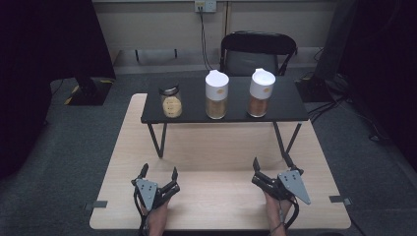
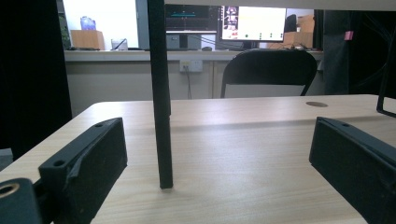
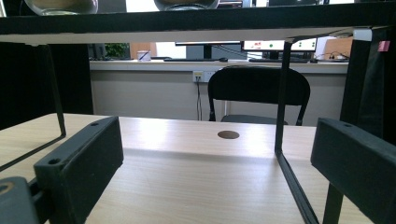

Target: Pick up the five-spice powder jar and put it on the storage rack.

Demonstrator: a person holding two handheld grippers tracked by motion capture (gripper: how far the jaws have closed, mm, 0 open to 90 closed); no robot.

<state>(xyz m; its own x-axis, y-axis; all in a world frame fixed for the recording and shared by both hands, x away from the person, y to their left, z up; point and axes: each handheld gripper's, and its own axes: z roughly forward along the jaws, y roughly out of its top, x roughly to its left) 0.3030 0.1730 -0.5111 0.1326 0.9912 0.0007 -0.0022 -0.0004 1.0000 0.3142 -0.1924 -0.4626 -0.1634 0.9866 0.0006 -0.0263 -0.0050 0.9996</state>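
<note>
At the near edge of the light wooden table (image 1: 216, 147), both grippers rest low, held from below by the person's hands. Left gripper (image 1: 158, 173): jaws spread wide, nothing between them; in its own view a black shelf leg (image 2: 160, 93) stands just ahead on the wood. Right gripper (image 1: 273, 169): jaws also wide apart and empty, pointed under the black raised shelf (image 1: 223, 116). On the shelf, well apart from both grippers, three containers in a row: a short glass jar (image 1: 170, 101) at left, a tall white-lidded jar (image 1: 217, 94) in the middle, a second white-lidded jar (image 1: 261, 92) at right. A black chair (image 1: 257, 51) stands beyond the table's far side.
</note>
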